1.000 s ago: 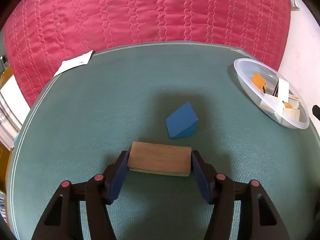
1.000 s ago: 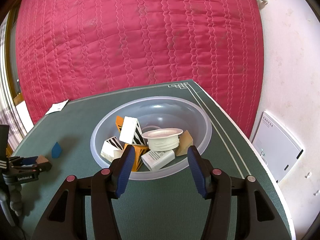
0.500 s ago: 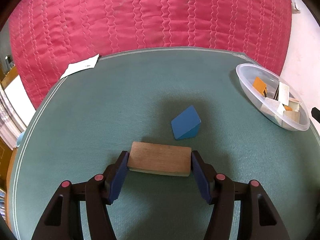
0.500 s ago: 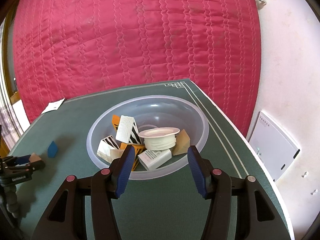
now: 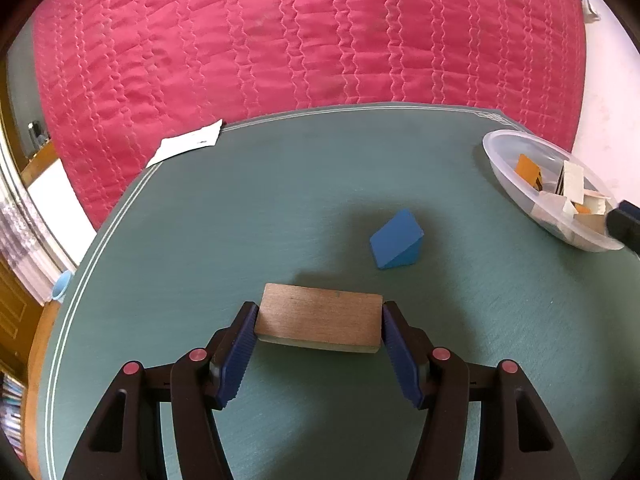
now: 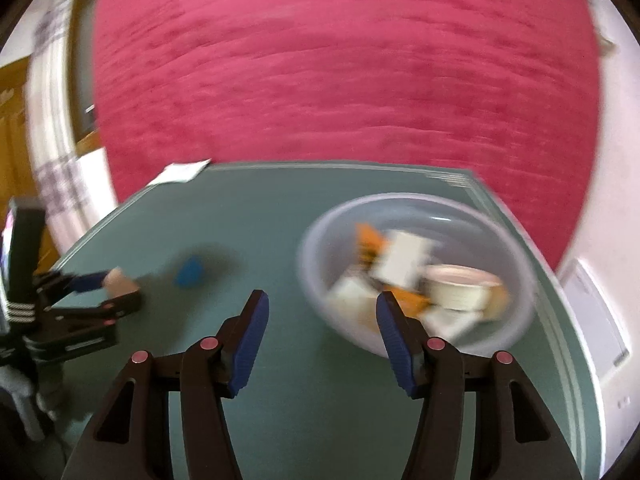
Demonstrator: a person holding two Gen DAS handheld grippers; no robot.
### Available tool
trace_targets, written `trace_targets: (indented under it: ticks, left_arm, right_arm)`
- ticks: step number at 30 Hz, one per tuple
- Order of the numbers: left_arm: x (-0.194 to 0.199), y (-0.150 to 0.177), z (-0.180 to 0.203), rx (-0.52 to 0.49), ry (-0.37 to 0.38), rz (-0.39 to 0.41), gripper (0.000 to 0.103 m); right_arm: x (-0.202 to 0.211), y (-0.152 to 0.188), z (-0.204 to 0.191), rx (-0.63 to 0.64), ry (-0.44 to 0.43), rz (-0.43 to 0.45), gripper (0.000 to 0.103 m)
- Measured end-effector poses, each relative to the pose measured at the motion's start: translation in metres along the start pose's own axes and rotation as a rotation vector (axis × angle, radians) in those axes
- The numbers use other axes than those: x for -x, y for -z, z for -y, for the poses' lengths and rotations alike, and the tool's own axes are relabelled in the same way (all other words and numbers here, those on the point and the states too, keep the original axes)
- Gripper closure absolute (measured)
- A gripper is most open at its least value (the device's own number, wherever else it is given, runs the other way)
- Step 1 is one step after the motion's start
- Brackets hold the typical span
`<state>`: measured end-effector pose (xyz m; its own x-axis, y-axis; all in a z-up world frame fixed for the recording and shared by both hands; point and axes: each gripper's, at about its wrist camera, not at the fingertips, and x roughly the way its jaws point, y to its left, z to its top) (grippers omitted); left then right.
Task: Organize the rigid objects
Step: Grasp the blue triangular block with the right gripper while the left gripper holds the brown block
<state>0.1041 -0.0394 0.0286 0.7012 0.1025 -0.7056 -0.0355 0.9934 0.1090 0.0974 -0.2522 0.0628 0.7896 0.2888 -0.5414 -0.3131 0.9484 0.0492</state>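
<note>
My left gripper (image 5: 318,320) is shut on a flat wooden block (image 5: 319,323) and holds it a little above the green table (image 5: 240,216). A blue wedge block (image 5: 397,239) lies on the table just beyond it, to the right. A clear plastic bowl (image 5: 516,168) with several blocks stands at the far right. In the blurred right wrist view my right gripper (image 6: 319,322) is open and empty above the table, left of the bowl (image 6: 508,240). The blue wedge (image 6: 191,272) and the left gripper (image 6: 116,286) with the wooden block (image 6: 117,280) show at the left.
A white paper slip (image 5: 188,142) lies at the table's far left edge. A red quilted cover (image 5: 304,40) rises behind the table. A white wall (image 6: 592,216) stands to the right. A white panel (image 6: 596,316) leans below the table's right edge.
My right gripper has swung left, so the bowl now sits to its right and the view is blurred. My left gripper has shifted slightly left, still holding the wooden block.
</note>
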Motion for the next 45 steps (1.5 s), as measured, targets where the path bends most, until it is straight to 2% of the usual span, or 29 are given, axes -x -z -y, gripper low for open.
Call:
trace_targets:
  ticks: [2,6,14,22,41,45]
  left_arm:
    - [0.001,0.002,-0.003,0.007,-0.001,0.0,0.038]
    - [0.003,0.004,-0.01,0.015,-0.007,-0.003,0.038]
    - [0.003,0.01,-0.021,0.037,-0.014,-0.017,0.038]
    - [0.003,0.01,-0.024,0.058,-0.012,-0.029,0.038]
    - [0.0,0.01,-0.031,0.095,-0.002,-0.049,0.038]
    - [0.0,0.01,-0.031,0.096,0.001,-0.052,0.038]
  right_arm:
    - [-0.009,-0.001,-0.017,0.038,-0.058,-0.03,0.045]
    - [-0.029,0.0,-0.039,0.088,-0.111,-0.082,0.045]
    - [-0.069,-0.007,-0.051,0.074,-0.155,-0.17,0.045]
    - [-0.099,-0.016,-0.079,0.16,-0.198,-0.225,0.045]
    - [-0.142,-0.031,-0.114,0.278,-0.205,-0.279,0.045]
    - [-0.143,-0.031,-0.116,0.28,-0.211,-0.278,0.051]
